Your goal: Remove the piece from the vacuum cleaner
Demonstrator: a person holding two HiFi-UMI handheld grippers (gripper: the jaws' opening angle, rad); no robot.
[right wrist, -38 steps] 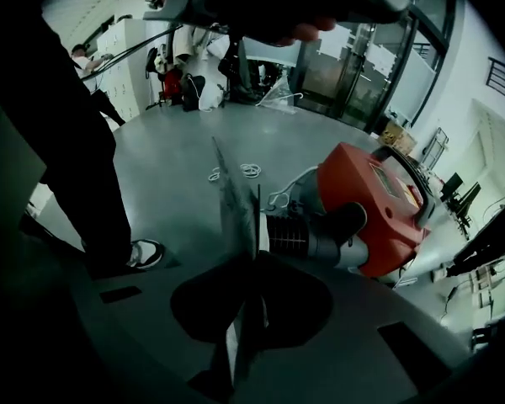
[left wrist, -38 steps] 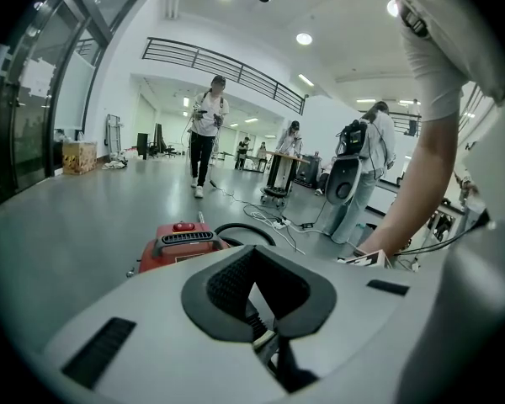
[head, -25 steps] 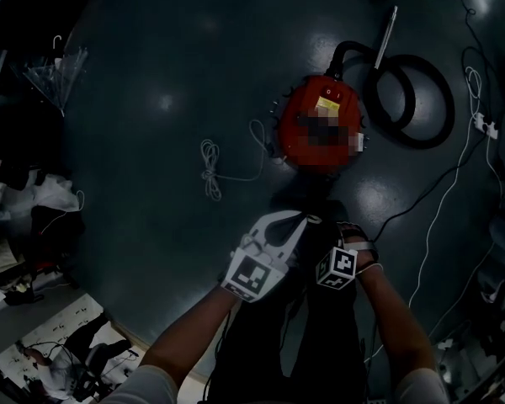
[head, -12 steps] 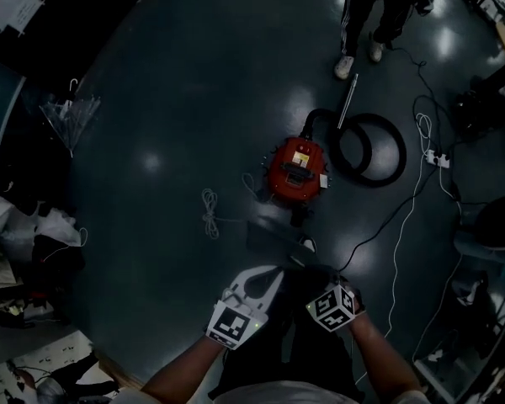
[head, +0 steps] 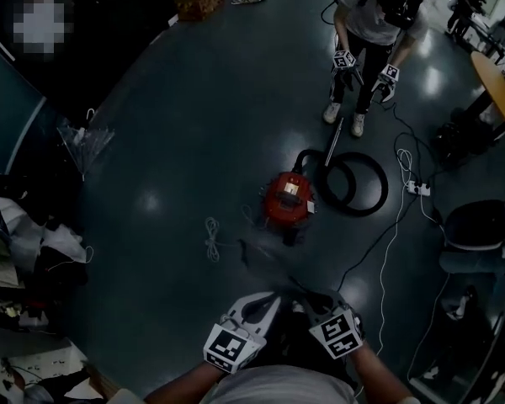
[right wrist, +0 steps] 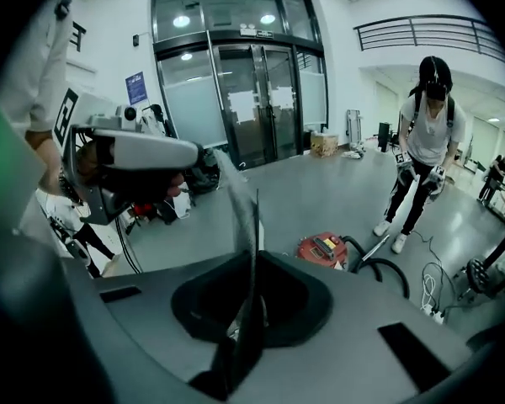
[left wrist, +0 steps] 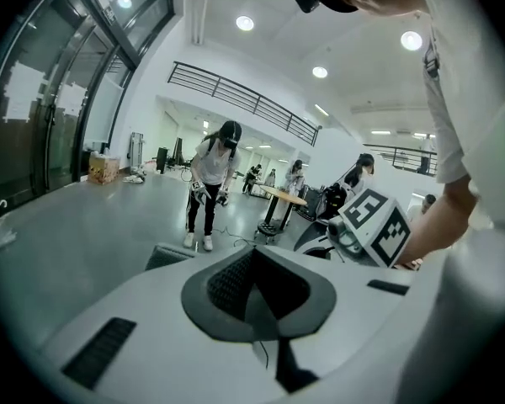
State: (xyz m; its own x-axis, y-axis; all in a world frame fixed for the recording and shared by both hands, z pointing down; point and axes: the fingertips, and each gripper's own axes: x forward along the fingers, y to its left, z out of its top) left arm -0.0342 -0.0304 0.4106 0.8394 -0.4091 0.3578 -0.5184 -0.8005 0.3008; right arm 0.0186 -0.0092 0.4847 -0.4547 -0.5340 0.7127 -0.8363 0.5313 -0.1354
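The red vacuum cleaner (head: 287,199) stands on the dark floor, well ahead of both grippers. Its black hose (head: 353,183) lies coiled to its right beside a metal wand (head: 332,146). My left gripper (head: 261,304) and right gripper (head: 314,303) are held close to my body at the bottom of the head view, side by side. In the left gripper view the left gripper (left wrist: 254,263) has its jaws together with nothing between them. The right gripper (right wrist: 246,209) also has its jaws pressed together, and the vacuum cleaner (right wrist: 322,247) shows far beyond them.
A person (head: 370,23) with two grippers stands beyond the vacuum cleaner. A white cord (head: 212,236) lies left of it, a power strip (head: 417,188) and cables to the right. An umbrella (head: 88,146) and clutter (head: 17,251) line the left side; a table (head: 501,91) is at far right.
The view has pulled back and up: the vacuum cleaner now looks smaller and farther away. Both grippers have drawn back toward my body. The standing person has come fully into view.
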